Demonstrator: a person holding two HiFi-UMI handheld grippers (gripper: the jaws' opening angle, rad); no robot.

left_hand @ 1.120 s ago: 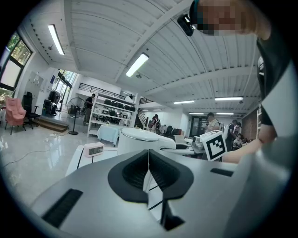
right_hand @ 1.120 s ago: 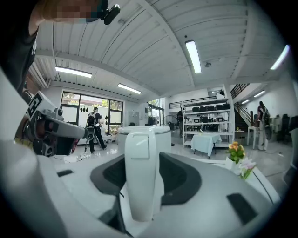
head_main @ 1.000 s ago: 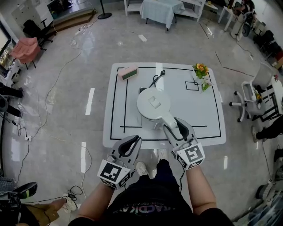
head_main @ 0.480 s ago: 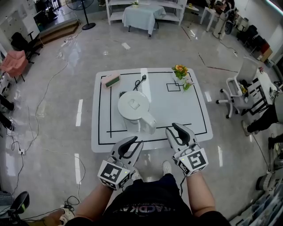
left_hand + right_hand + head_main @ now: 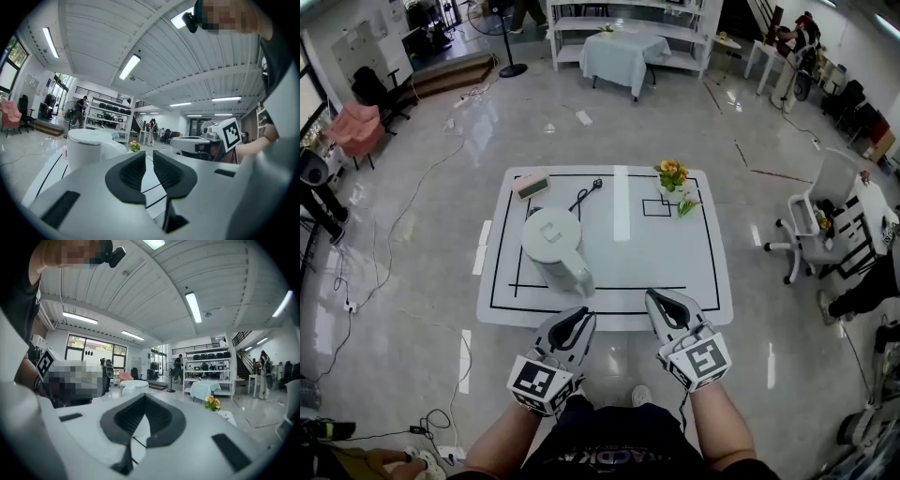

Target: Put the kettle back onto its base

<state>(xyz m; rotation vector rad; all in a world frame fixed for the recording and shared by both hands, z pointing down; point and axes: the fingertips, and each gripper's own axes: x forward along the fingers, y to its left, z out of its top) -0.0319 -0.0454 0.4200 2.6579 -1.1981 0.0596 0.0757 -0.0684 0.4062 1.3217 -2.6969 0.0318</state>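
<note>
Both grippers hang level just off the table's [image 5: 675, 281] near edge, side by side and both empty. The left gripper's [image 5: 577, 317] jaws stand a narrow slit apart and have just been closing, with nothing between them. The right gripper's [image 5: 657, 300] jaws have just closed, tips together.

The kettle [image 5: 549, 240] stands upright on the table's left half, inside the black lines, ahead of the left gripper and apart from it. Its handle [image 5: 577, 276] points back toward that gripper. The right gripper is farther off, to the kettle's right. Whether the kettle sits on its base cannot be told.

Behind the kettle lie a cord [image 5: 585, 195] and a pink box [image 5: 532, 184]. Flowers [image 5: 672, 173] stand at the far edge.
</note>
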